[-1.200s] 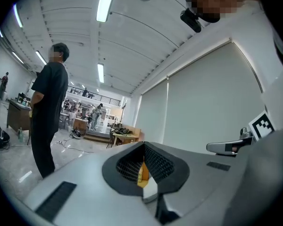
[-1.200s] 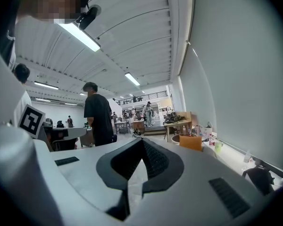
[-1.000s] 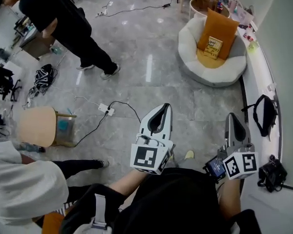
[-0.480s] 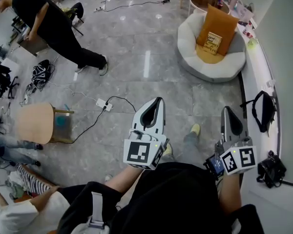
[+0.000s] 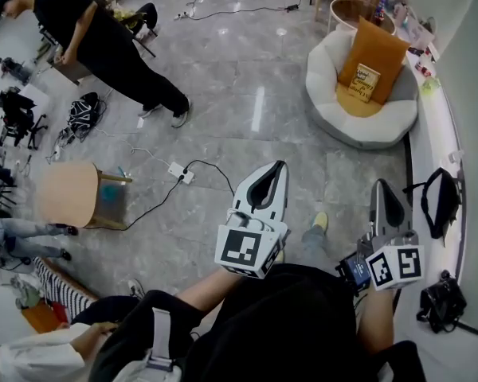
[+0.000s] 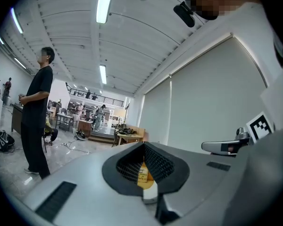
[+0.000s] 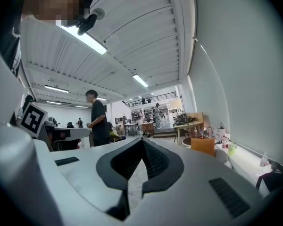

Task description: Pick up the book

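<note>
The book (image 5: pixel 365 82) is seen propped against an orange cushion (image 5: pixel 380 48) on a white round chair (image 5: pixel 342 122), well apart from both grippers. The left gripper (image 5: pixel 280 165) is held level over the floor (image 5: pixel 223 94) with its fingers together and nothing held. The right gripper (image 5: pixel 380 184) is likewise closed and empty.

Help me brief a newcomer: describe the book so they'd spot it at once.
Find the round white chair beside the long white ledge. An orange cushion stands in it, and the book rests against the cushion's front: small, paler yellow, with dark print on its cover.
</note>
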Demonstrator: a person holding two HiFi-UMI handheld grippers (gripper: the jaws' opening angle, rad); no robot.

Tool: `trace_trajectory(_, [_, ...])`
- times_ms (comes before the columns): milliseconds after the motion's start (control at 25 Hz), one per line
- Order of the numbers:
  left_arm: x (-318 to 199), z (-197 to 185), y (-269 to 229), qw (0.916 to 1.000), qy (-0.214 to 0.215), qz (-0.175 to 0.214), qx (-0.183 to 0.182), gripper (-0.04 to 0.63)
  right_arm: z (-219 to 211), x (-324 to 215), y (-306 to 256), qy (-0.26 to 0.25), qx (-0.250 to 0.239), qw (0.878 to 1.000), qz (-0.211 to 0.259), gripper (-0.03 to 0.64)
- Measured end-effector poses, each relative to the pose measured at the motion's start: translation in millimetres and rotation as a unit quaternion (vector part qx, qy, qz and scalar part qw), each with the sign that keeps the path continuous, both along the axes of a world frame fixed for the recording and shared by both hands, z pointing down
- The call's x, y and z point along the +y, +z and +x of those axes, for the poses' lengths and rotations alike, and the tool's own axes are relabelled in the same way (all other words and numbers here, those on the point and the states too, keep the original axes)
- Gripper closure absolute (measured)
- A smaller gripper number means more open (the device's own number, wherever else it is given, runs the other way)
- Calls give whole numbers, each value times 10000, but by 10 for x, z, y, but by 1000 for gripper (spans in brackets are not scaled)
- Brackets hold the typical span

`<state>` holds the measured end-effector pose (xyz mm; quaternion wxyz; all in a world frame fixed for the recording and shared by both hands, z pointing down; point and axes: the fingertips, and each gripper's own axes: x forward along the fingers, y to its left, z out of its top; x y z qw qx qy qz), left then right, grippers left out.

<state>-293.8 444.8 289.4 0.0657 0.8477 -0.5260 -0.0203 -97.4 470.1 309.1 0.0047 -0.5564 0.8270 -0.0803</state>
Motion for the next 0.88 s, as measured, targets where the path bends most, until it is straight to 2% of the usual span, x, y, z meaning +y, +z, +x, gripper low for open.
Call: trace_trajectory(880, [-1620,1002,152,9994,20,-264,-206,584,1068,-1520,231,177,-59,9994,-297,606])
